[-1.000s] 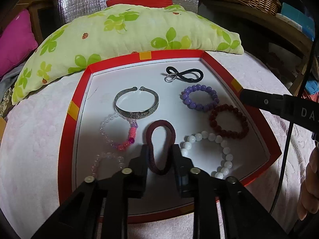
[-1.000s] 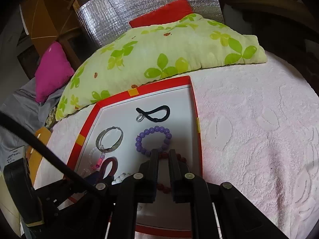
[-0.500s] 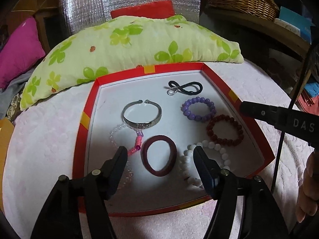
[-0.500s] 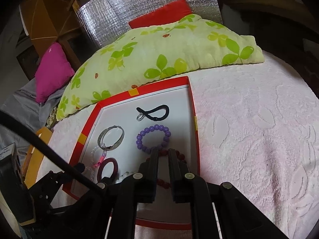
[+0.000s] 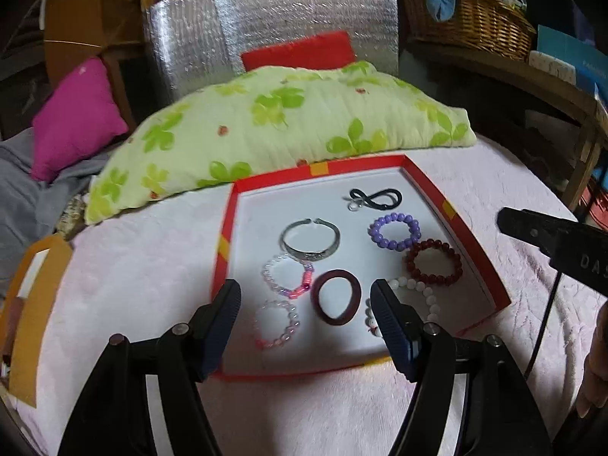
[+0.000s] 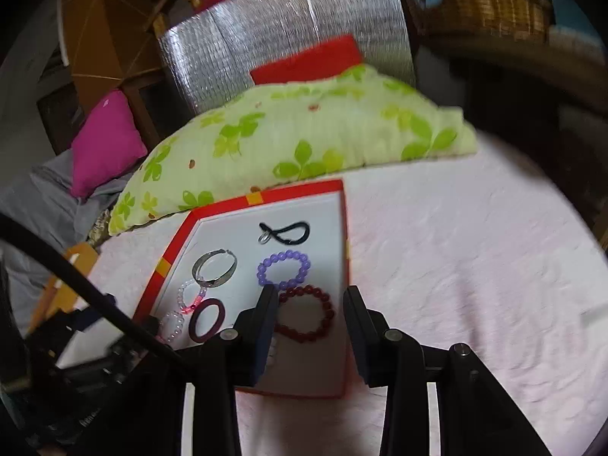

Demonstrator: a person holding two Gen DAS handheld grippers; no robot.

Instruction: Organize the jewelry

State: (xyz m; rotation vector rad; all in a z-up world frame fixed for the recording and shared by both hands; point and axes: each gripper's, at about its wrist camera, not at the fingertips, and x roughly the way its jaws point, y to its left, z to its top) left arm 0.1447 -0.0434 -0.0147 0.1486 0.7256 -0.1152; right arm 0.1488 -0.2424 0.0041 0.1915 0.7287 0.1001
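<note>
The left hand-held gripper (image 5: pixel 306 300), jaws spread wide, hides part of the white bead bracelet (image 5: pixel 418 288), and the right view is blurred. In the red-rimmed tray (image 5: pixel 471 243) the maroon band (image 5: pixel 336 300) lies between the pink and white bracelets. The right hand-held gripper (image 6: pixel 309 296), jaws apart, hangs over the dark red bead bracelet (image 6: pixel 306 313) by the tray's right edge; a green leaf-print pillow (image 5: pixel 266 125) borders the far rim.

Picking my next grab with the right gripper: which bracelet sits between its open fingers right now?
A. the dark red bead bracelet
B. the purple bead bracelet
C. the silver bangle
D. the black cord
A: in the right wrist view the dark red bead bracelet lies in the tray between the fingers of the open right gripper, with the purple bead bracelet just beyond them.
</note>
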